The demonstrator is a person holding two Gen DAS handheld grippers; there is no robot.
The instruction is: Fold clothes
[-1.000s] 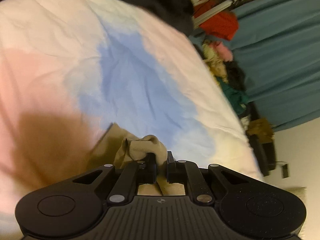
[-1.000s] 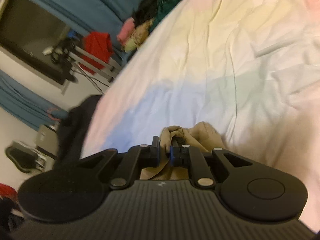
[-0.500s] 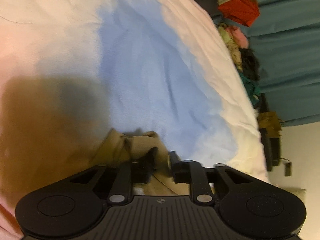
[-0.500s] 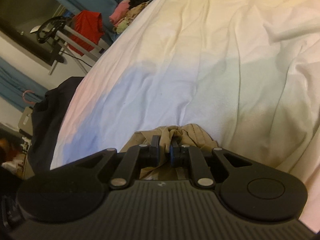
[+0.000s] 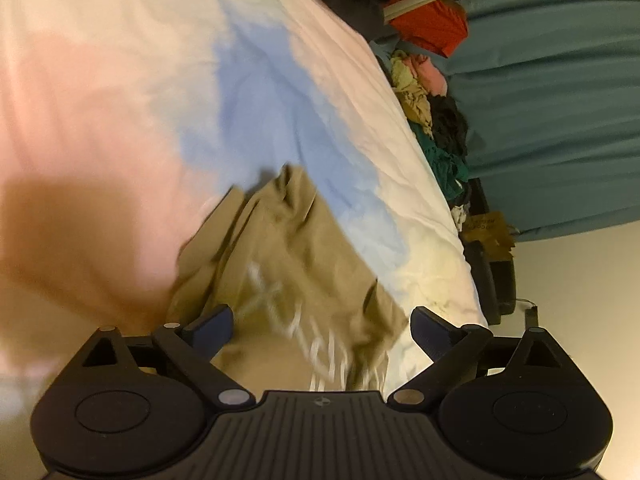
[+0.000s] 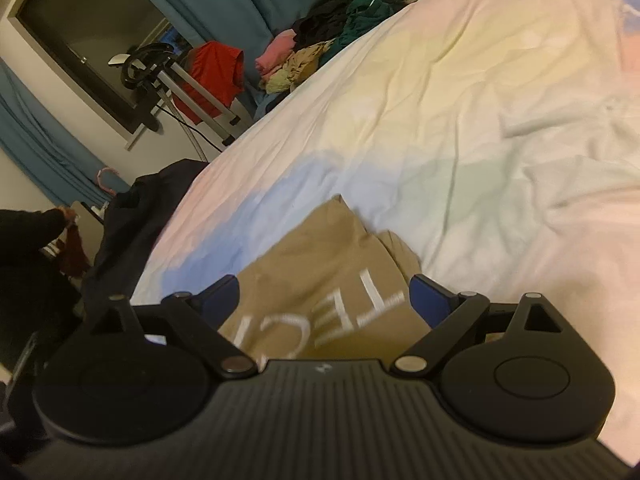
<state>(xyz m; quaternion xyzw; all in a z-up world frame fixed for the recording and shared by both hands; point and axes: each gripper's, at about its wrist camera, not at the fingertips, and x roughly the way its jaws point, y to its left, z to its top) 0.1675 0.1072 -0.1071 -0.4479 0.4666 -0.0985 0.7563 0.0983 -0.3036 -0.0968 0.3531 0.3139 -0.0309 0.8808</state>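
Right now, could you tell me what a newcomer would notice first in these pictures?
The tan garment with white lettering, lying on the pastel bedsheet just ahead of both wide-open grippers, whose jaws have just been opening. Next, the heap of clothes along the bed's far edge, before teal curtains.

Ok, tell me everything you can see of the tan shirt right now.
The tan shirt is soft, knit-looking cloth with large white printed letters. It lies crumpled and creased on the pastel bedsheet, one corner pointing away from the cameras. Both claws, left claw and right claw, have just been opening; the shirt lies between their spread pads, and no pad presses on it. Its near part is hidden behind them.
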